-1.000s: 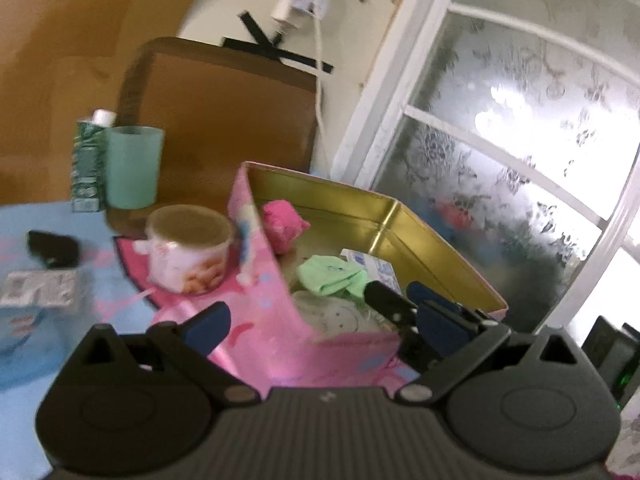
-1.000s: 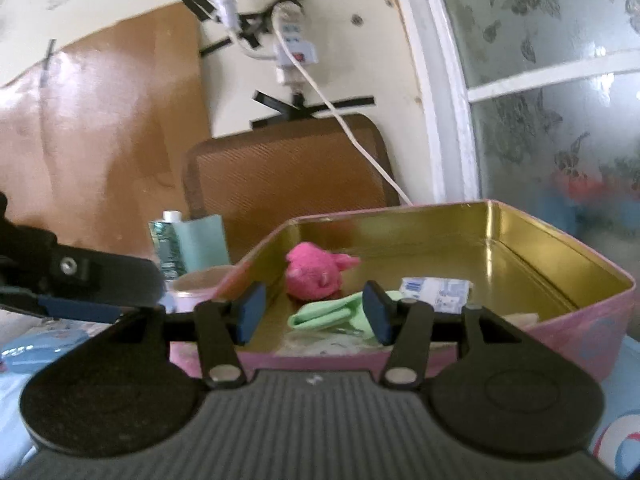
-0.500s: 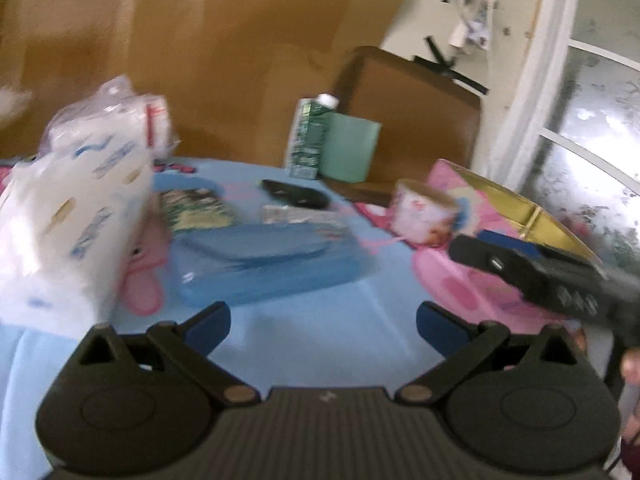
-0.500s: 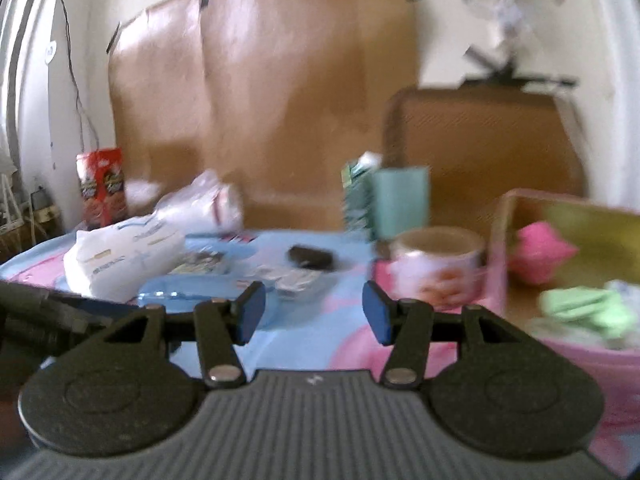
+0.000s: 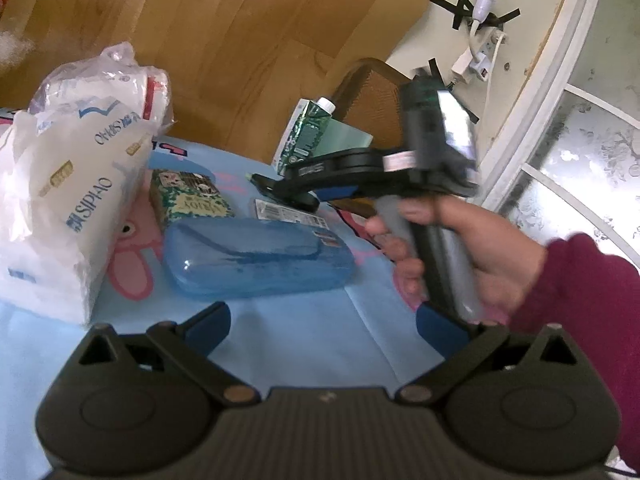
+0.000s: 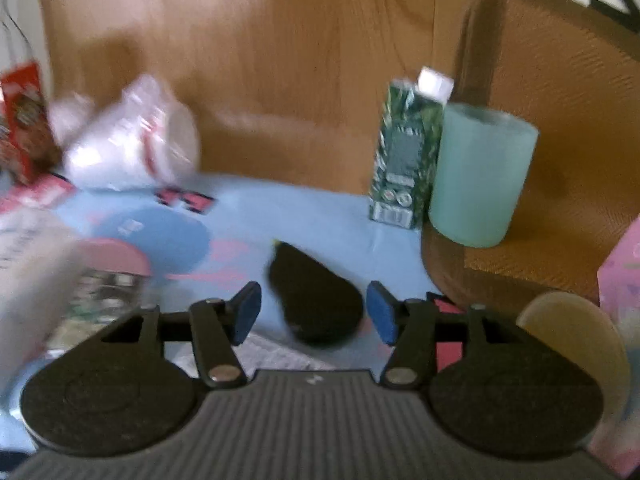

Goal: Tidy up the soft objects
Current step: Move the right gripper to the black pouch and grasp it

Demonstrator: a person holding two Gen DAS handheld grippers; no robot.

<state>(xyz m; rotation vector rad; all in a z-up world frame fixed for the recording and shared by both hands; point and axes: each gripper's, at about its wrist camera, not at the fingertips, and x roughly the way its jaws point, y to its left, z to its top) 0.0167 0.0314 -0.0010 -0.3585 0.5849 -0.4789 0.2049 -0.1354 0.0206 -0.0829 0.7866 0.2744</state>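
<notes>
- The counter wears a light blue cloth with pink cartoon prints, and a blue case lies near its middle; places below are given from this case.
- Left gripper: its jaws stand wide apart with nothing between them, hovering just in front of the case.
- Right gripper: held in a hand with a dark red sleeve, right of the case and reaching behind it. Its jaws have just been opening a little. They are apart, with a black pouch lying between and below them. The pads do not press on it.
- The pouch, dark and rounded, looks like the soft thing to be picked up next. It lies behind the case on the cloth.
- Left of the case stands a white tissue pack, with a clear plastic bag behind it.
- Behind the case lie a small green patterned box and a flat foil packet.
- Further back, past the pouch, stand a green carton and a pale green cup.
- A pink tin edge shows far right in the right wrist view; it is probably where soft things go.
- Risks, as a judgement: the right wrist view is blurred, so the jaws may close off-centre and pinch only an edge of the pouch, which could then slip free.
- The foil packet lies close by and could be caught along with the pouch.
- The two grippers are near each other and could collide.
</notes>
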